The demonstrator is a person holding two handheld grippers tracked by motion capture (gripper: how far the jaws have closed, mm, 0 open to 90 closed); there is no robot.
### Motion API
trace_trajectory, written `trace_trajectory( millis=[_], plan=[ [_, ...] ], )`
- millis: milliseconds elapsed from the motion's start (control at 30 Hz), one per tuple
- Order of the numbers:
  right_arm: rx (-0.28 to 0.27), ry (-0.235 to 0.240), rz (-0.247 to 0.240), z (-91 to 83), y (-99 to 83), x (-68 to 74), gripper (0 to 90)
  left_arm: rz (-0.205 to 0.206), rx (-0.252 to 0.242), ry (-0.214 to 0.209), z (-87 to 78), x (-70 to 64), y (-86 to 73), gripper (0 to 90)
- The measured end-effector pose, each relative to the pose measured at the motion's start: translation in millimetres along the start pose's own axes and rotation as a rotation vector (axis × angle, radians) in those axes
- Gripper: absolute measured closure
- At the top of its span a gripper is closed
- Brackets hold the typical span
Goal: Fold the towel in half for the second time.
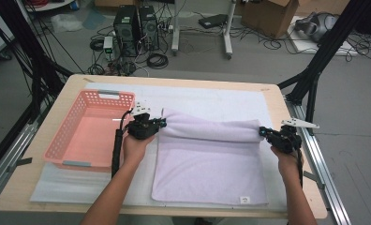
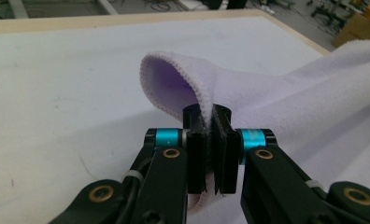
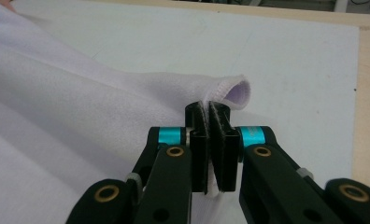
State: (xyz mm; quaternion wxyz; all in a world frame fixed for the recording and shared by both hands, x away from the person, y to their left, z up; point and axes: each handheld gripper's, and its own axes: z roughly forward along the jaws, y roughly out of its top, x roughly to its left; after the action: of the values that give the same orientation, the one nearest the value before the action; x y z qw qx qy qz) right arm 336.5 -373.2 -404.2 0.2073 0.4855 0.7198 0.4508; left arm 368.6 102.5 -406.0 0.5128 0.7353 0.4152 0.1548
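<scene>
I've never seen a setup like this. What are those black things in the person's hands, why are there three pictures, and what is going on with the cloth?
A person holds a hand-operated claw in each hand: the left claw and the right claw. The wide picture comes from a camera above the table, looking down. The other two come from small cameras riding on each claw, looking along its two black jaws.

On the table lie a white mat, a pink basket and a lilac towel. Each claw is shut on a far corner of the towel, lifted and folded over toward the person. In the left gripper view the pinched corner curls up above the jaws.
</scene>
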Motion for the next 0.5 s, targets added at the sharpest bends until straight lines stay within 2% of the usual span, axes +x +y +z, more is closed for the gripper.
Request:
trace_trajectory(
  millis=[100, 233, 367, 500],
  plan=[
    [0.0, 0.004, -0.013, -10.0, -8.3, 4.9, 86.3, 0.012, 0.002, -0.015, -8.4, -7.1, -7.1, 84.8],
    [0.017, 0.018, -0.012, -19.5, -21.4, 10.7, 86.3, 0.015, 0.033, -0.025, -15.1, -12.0, -24.4, 84.6],
    [0.041, 0.03, -0.016, -26.7, -33.3, 18.4, 86.2, 0.023, 0.032, -0.021, -22.3, -18.4, -38.7, 84.4],
    [0.04, 0.038, -0.021, -34.6, -44.1, 24.3, 86.2, 0.035, 0.037, -0.02, -28.5, -23.7, -52.1, 84.3]
  ],
)
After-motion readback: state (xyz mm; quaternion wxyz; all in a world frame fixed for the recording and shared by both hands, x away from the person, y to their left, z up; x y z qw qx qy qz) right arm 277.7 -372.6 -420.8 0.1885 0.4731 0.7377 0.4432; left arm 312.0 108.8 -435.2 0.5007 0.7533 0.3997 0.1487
